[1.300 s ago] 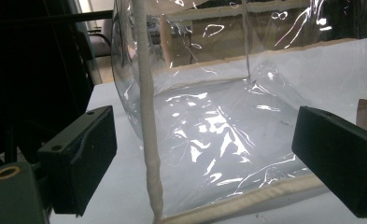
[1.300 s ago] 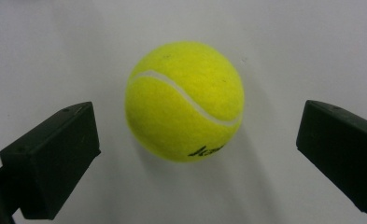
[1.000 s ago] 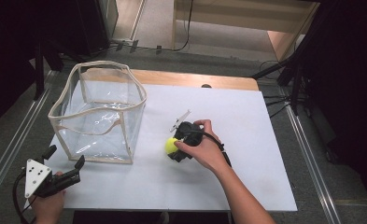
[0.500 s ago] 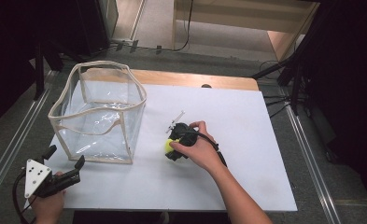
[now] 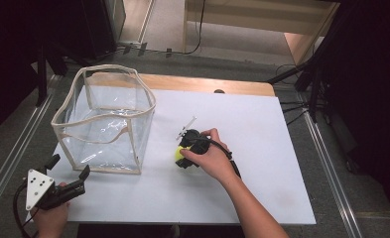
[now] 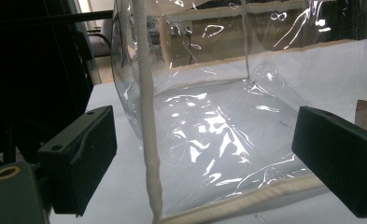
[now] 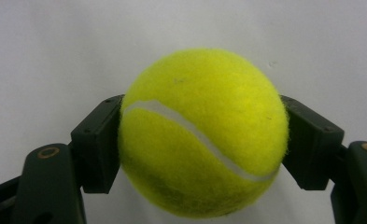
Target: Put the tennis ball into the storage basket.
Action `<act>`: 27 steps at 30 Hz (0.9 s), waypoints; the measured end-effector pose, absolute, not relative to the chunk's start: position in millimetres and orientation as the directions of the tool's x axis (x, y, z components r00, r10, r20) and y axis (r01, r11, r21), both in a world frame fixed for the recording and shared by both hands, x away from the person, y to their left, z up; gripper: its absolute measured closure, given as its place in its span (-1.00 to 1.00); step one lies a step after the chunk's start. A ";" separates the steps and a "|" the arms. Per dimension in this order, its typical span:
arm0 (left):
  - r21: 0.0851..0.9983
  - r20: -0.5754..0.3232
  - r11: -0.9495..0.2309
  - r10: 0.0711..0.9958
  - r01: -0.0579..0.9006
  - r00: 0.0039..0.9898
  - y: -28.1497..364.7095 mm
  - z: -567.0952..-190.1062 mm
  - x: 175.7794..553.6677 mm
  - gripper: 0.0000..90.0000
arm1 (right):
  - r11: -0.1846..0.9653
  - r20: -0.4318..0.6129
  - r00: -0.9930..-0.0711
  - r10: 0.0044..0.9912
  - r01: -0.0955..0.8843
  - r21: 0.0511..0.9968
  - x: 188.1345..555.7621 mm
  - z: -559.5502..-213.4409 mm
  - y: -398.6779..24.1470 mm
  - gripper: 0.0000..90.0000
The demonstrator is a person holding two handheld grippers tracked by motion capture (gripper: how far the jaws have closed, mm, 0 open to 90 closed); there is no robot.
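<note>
A yellow tennis ball (image 7: pixel 202 135) sits squeezed between the two black jaws of my right gripper (image 7: pixel 202 144), above the white table. In the high view the ball (image 5: pixel 178 154) peeks out at the left of the right gripper (image 5: pixel 182 153), just right of the clear bag. The clear plastic bag (image 5: pixel 105 121) with cream piping stands upright and open-topped on the table's left half. My left gripper (image 5: pixel 68 168) rests at the table's near left corner, jaws wide apart. In its own view the left gripper (image 6: pixel 204 158) faces the bag's near corner seam (image 6: pixel 148 140), with nothing between its jaws.
The white table top (image 5: pixel 262 148) stretches bare to the right of the hand. A wooden strip (image 5: pixel 202 84) runs along its far edge. Metal rails (image 5: pixel 14 148) flank the table's left side, and dark stands and cables (image 5: pixel 311 89) crowd the far right.
The right gripper, with the ball held in it, has shifted slightly left toward the bag. The left gripper and the bag have stayed where they were.
</note>
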State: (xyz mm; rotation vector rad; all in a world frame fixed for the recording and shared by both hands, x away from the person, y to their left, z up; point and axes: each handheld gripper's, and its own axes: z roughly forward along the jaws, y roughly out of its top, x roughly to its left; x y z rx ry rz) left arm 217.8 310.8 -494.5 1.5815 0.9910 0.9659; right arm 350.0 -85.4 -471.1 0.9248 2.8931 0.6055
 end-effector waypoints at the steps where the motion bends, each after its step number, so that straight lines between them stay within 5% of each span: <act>1: 0.976 0.114 -0.171 0.931 0.137 0.347 310.8 -494.5 217.8 -0.85 | 0.748 0.073 -0.824 0.562 0.544 0.379 349.9 -470.1 -85.1 -0.49; 27: 0.978 0.101 -0.157 0.932 0.136 0.347 312.0 -494.2 218.2 -0.85 | 0.788 0.064 -0.868 0.493 0.476 0.389 361.3 -430.8 -58.6 -0.48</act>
